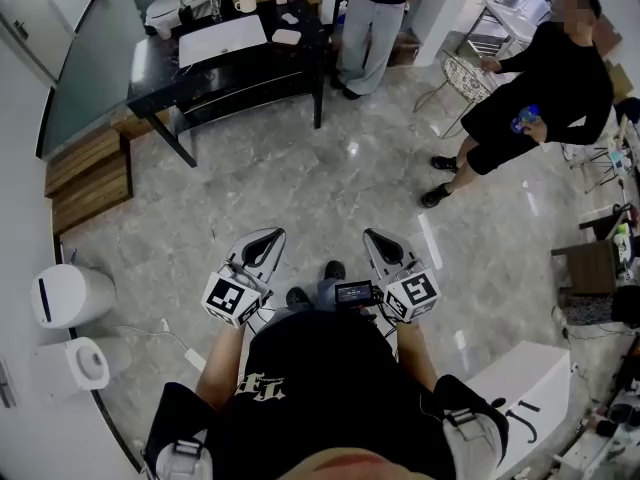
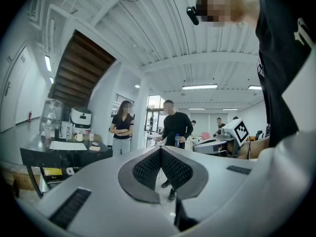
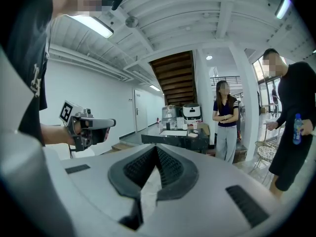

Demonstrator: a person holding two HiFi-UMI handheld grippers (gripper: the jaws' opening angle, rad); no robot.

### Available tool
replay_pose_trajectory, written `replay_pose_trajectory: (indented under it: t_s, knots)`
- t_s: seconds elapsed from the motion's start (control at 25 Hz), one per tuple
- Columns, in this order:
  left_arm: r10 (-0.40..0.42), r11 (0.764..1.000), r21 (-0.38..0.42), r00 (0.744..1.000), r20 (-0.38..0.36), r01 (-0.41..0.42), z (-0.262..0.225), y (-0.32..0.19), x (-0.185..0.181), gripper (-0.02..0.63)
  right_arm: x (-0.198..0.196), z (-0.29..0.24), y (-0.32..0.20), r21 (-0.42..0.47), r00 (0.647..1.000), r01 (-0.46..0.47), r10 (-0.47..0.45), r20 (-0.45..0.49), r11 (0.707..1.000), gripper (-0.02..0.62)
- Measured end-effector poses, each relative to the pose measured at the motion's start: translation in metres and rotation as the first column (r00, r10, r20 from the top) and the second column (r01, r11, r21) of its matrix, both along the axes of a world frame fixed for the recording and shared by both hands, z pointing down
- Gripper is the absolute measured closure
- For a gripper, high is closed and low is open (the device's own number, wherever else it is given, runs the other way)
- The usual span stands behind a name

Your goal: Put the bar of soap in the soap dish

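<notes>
left gripper (image 1: pixel 268 240): jaws were closed, nothing between | right gripper (image 1: pixel 378 240): likewise closed, empty | black table (image 1: pixel 290 63) stood well ahead

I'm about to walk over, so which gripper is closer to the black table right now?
Left. In the head view the left gripper is below the black table, well apart from it; the right gripper is beside it, farther right and farther from the table.

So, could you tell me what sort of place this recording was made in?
Probably an open-plan office or lab space: a polished grey marble-look floor, a brown wooden staircase under a white ribbed ceiling with strip lights, and a long black table.
</notes>
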State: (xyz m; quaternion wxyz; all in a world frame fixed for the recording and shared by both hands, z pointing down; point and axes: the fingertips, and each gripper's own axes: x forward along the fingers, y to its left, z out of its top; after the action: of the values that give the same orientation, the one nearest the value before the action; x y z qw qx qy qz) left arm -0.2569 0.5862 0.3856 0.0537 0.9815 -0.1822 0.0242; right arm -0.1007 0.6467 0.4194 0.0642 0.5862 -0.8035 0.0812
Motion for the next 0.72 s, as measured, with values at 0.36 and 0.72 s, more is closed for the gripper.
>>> replay_pose_trajectory:
  t_s: [0.36, 0.72]
  knots:
    - [-0.015, 1.0, 0.002, 1.0, -0.001, 0.015, -0.001, -0.006, -0.004, 0.598, -0.002, 0.0, -0.007, 0.002, 1.0, 0.009, -0.009, 0.007, 1.0, 0.588]
    - [-0.036, 0.999, 0.001, 0.999, -0.009, 0.036, -0.013, -0.025, -0.023, 0.598, 0.001, -0.018, -0.024, 0.017, 0.999, -0.001, 0.002, -0.038, 1.0, 0.588]
